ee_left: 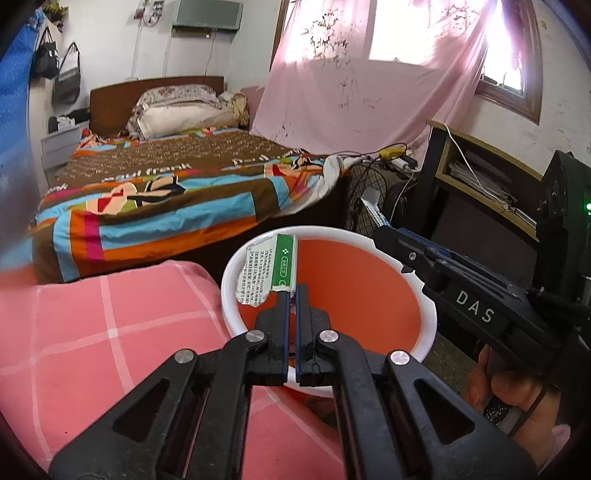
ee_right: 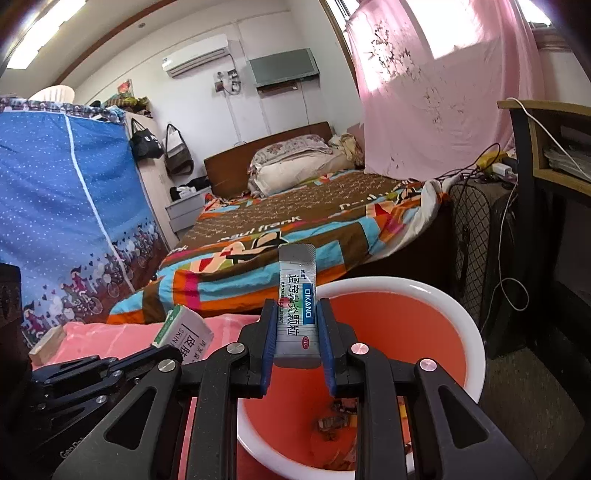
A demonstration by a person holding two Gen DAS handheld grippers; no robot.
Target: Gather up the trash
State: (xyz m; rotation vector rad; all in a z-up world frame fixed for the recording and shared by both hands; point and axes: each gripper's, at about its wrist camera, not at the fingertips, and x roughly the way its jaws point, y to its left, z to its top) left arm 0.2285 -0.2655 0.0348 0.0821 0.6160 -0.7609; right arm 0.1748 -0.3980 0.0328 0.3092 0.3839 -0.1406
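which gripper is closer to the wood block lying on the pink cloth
Left. The left gripper, holding a small box, sits beside the wood block on the pink cloth. The right gripper is farther off, over the orange bin.

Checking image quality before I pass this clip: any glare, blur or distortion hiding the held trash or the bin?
Left wrist view: window blown out, fisheye bending, green-and-white wrapper still legible. Right wrist view: sachet print sharp, bin evenly lit, corners vignetted dark.
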